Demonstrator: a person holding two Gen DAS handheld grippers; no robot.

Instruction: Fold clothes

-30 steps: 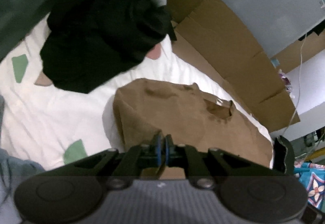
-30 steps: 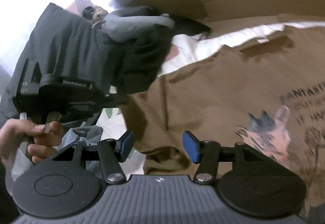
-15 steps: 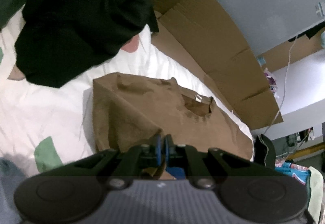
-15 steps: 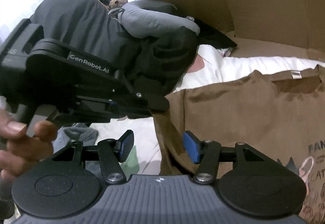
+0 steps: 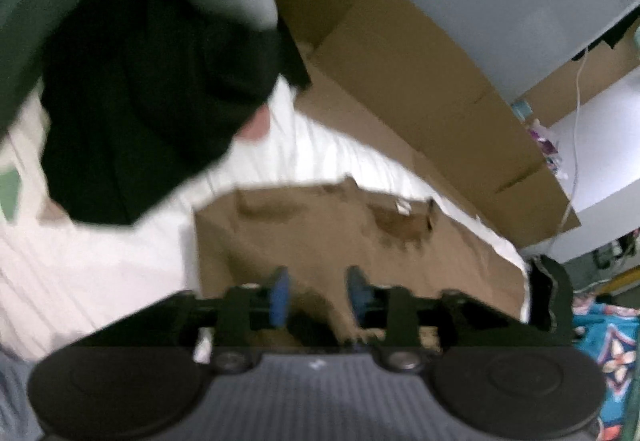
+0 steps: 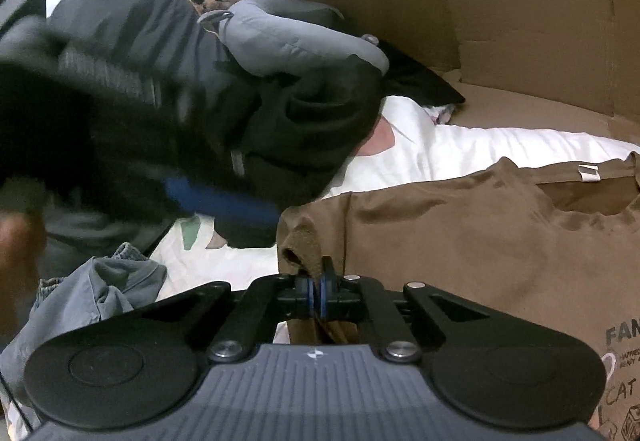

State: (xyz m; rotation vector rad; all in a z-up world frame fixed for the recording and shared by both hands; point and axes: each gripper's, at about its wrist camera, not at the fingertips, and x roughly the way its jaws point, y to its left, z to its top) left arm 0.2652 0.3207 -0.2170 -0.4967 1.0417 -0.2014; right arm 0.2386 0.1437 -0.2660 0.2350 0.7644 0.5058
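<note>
White bedding (image 5: 100, 281), running out of frame on the left, is carrying a brown T-shirt (image 6: 480, 241) that is lying flat across its near right part, collar tag up, its printed lettering cut off at the right edge of the right wrist view. Black and grey clothing (image 6: 304, 145) is sitting heaped at the bed's far left, too blurred in the left wrist view to sort into separate garments. Right gripper (image 6: 316, 291) is pinching the shirt's folded left edge with pads closed tight; left gripper (image 5: 318, 295) is hovering over the shirt with blue pads spread apart, smeared by motion blur.
</note>
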